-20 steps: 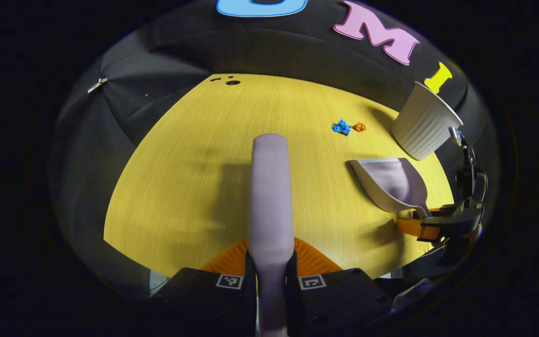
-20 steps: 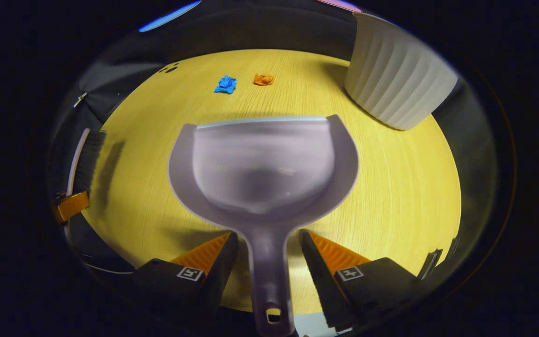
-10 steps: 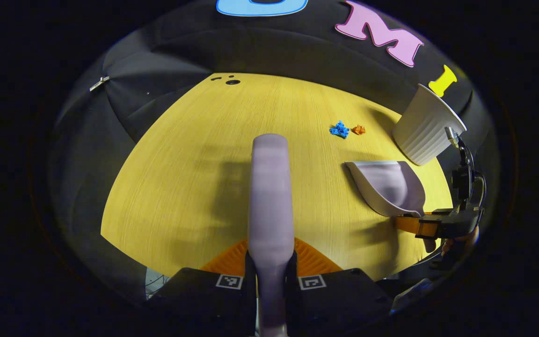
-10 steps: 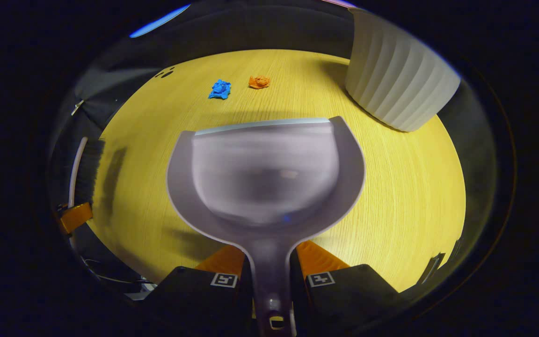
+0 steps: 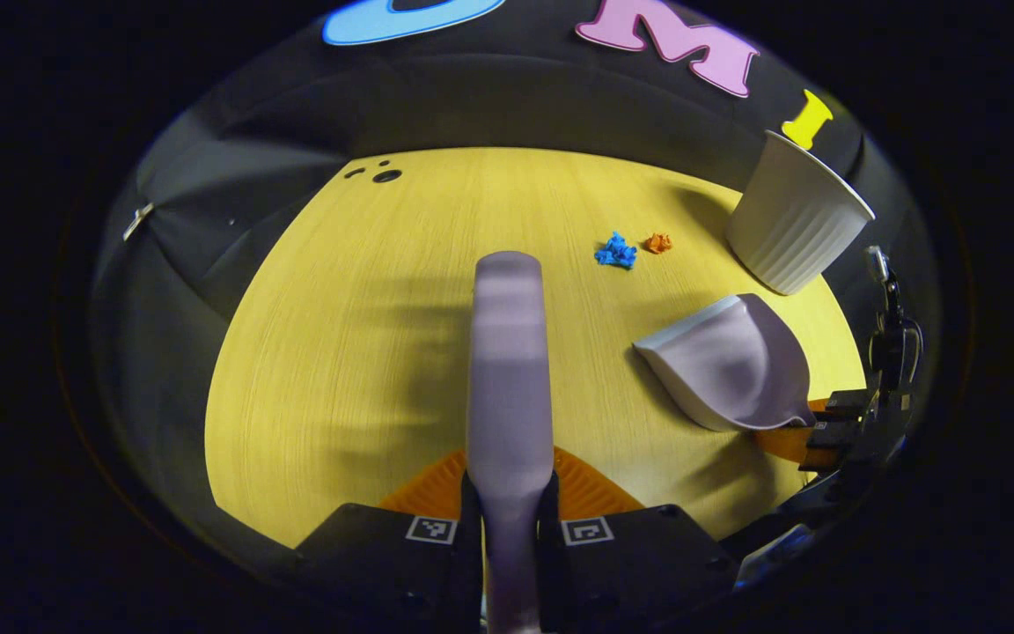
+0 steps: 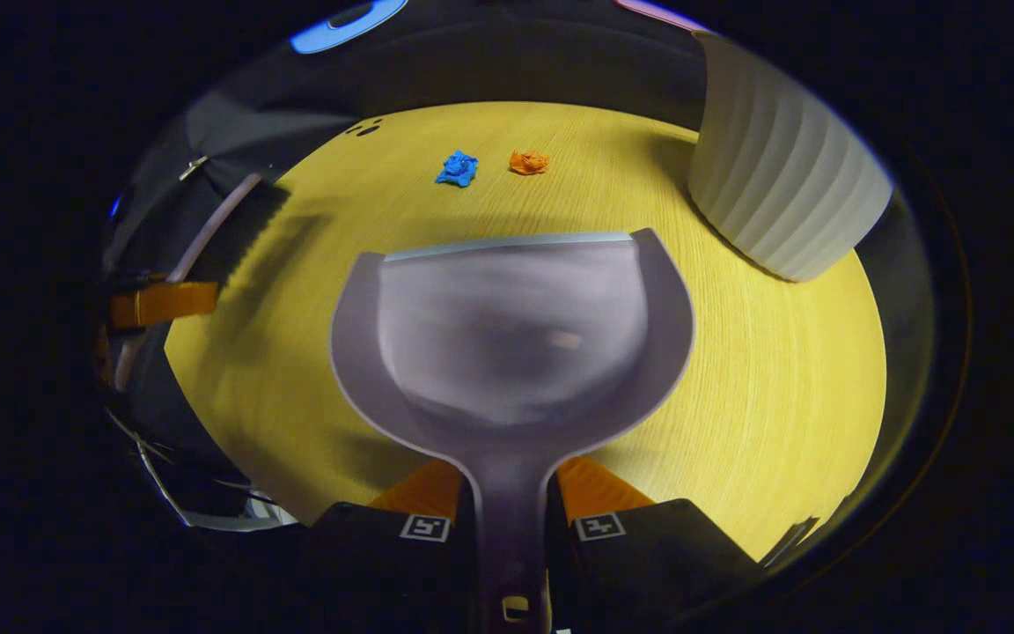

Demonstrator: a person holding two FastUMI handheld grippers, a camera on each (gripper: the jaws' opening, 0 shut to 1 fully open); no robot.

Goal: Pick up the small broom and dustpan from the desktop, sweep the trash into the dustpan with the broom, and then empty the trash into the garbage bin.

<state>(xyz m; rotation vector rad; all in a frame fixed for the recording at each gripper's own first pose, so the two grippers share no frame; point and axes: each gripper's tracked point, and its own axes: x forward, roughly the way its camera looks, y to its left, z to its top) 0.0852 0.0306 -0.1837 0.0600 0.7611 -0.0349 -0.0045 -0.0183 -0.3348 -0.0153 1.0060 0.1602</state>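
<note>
Left gripper view: the left gripper [image 5: 510,502] pinches one broom [image 5: 508,352] above the yellow desktop [image 5: 340,352]. Right gripper view: the right gripper [image 6: 509,519] clamps one dustpan [image 6: 511,335] by its handle. Beyond lie two trash scraps, blue [image 6: 457,167] and orange [image 6: 528,161], beside one white garbage bin [image 6: 780,202].

1. The small broom [image 5: 508,370], pale lilac-grey, runs straight up the lower centre of the left gripper view.
2. The dustpan [image 6: 511,339], same lilac-grey, sits in the middle of the right gripper view, mouth toward the top, handle pointing down.
3. Blue trash [image 6: 457,167] and orange trash [image 6: 528,161], crumpled, lie near each other at upper centre.
4. The white ribbed garbage bin [image 6: 784,198] stands upper right.
</note>
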